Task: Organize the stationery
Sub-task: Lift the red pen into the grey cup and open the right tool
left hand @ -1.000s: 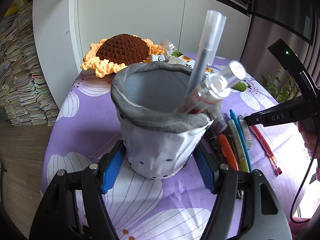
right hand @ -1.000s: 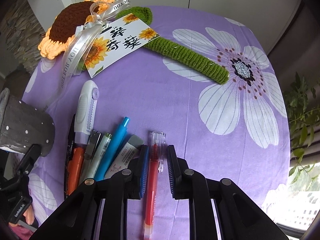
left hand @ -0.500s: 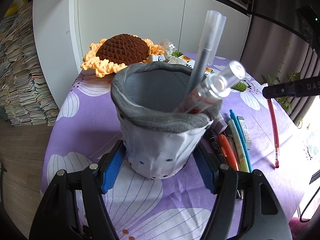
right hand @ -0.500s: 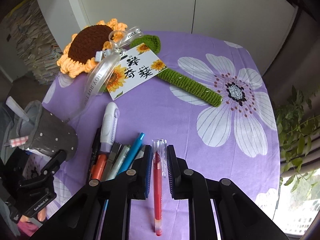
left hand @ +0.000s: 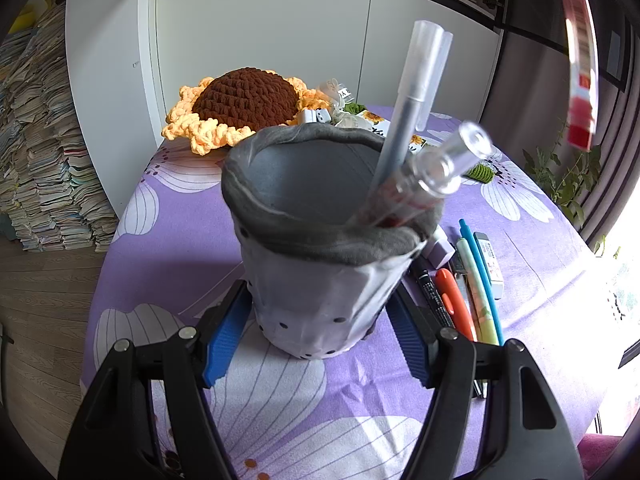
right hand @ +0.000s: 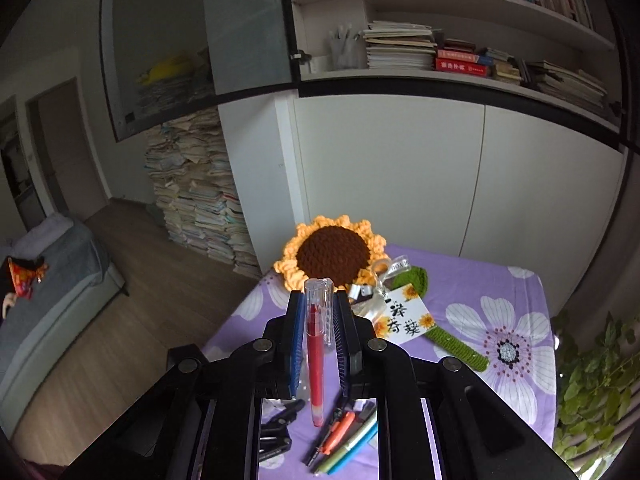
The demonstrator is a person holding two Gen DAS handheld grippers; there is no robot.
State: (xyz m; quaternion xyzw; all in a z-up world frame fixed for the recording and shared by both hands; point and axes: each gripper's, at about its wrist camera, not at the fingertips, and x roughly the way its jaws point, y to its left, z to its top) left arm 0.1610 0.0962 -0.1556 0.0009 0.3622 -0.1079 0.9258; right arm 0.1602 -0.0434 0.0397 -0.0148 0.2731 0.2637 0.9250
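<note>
My left gripper is shut on a grey felt pen holder that stands on the purple tablecloth, with two pens leaning in it. My right gripper is shut on a red pen and holds it high above the table, tip hanging down. That pen's blurred end shows at the top right of the left wrist view. Several loose pens and markers lie on the cloth to the right of the holder; they also show in the right wrist view.
A crocheted sunflower with a green stem, ribbon and a card lies at the back of the table. A white eraser lies by the pens. White cabinets, stacked papers and a plant surround the table.
My right gripper has lifted the red pen off the cloth, risen high and tilted up toward the room. The left gripper and holder have not moved.
</note>
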